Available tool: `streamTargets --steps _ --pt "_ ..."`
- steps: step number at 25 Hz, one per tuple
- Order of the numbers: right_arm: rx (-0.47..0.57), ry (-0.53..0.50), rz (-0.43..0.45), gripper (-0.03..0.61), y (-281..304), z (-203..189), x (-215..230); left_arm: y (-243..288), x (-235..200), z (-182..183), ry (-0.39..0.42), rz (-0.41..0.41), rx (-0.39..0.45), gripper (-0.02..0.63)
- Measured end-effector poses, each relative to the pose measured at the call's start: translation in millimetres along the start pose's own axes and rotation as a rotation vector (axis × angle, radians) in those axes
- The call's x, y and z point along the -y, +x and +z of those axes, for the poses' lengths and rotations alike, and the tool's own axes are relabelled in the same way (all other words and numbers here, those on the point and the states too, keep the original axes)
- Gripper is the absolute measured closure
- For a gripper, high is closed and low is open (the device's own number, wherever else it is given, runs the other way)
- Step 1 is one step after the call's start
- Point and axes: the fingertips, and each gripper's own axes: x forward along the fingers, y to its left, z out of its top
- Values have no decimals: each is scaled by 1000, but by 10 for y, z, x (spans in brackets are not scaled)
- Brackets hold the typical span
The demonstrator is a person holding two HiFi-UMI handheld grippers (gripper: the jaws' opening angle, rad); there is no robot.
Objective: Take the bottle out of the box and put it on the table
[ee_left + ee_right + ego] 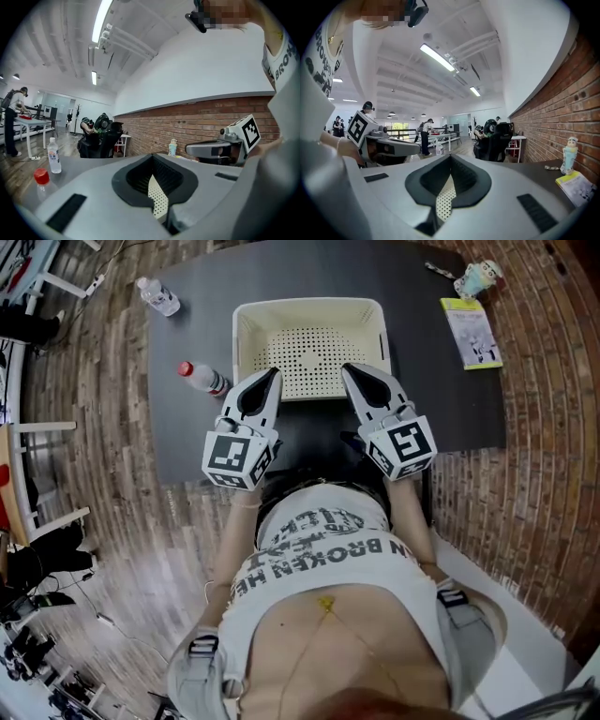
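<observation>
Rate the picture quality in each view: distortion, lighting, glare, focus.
Head view: fisheye bends the floor planks round the dark table; even light, sharp. Left gripper view: round black vignette, ceiling strip light blown out, left claw looms large. Right gripper view: same vignette, bright ceiling lamp, brick wall curved.

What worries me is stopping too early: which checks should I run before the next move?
1. Box empty: ok, no bottle on its visible floor.
2. Red-capped bottle on the table: ok, left of the box.
3. Second bottle on the table: ok, farther left.
4. Left gripper free: ok, shut on nothing.
5. Right gripper free: ok, shut on nothing.
6. Grippers clear of the box: cannot tell, their tips overlap its near rim in the head view.
</observation>
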Motion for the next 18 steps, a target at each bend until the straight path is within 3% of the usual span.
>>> streamTargets --steps 7,18 --pt "88 -19 43 571 -18 357 -158 74 301 318 2 -24 28 606" --pt "99 -42 84 571 -56 494 -215 145 589 494 35 -59 46 606"
